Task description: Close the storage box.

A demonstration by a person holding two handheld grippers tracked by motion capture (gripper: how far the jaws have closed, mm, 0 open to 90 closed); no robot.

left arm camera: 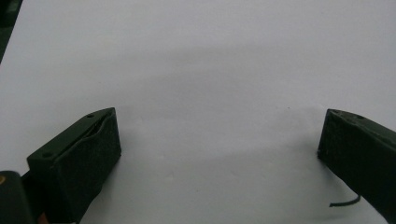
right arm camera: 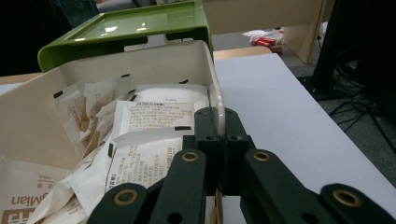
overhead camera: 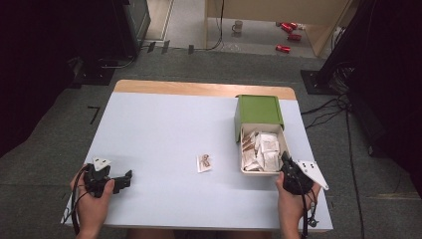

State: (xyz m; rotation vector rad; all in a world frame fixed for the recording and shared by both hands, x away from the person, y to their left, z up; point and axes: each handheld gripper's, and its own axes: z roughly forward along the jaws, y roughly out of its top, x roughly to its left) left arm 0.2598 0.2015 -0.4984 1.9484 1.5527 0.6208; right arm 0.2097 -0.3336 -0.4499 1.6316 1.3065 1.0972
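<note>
Table (overhead camera: 164,119): pale blue top, wood strip at far edge, both claws at near edge. Green box (overhead camera: 258,110) sits just beyond R claw, w/ white drawer (overhead camera: 285,144) pulled out toward the person. Drawer full of white packets (overhead camera: 263,149), jumbled, printed text.

R claw (overhead camera: 286,160) at near right corner of drawer. In right gripper view the jaws are pressed together on the drawer's right wall (right arm camera: 217,107), one jaw inside, one outside, so it is pinching the wall/rim, no packet in it. Packets lie just left of that claw (right arm camera: 220,122), touching the inner jaw or nearly so; can't tell which.

L claw (overhead camera: 125,178) well apart from the box, low over bare table, jaws spread wide w/ nothing between (left gripper view, (left arm camera: 219,135)). One loose packet (overhead camera: 204,163) flat on table between the two claws, nearer the drawer.

Step, as I read it: R holding drawer steady or sliding it; L idle, ready. Probably mid-task on packets in/out of drawer.

Next move likely needs: keep R grip firm on thin wall so drawer doesn't tip or slide out; L comes across to the loose packet, jaws lowered flat since packet is thin, risk of slipping off.
</note>
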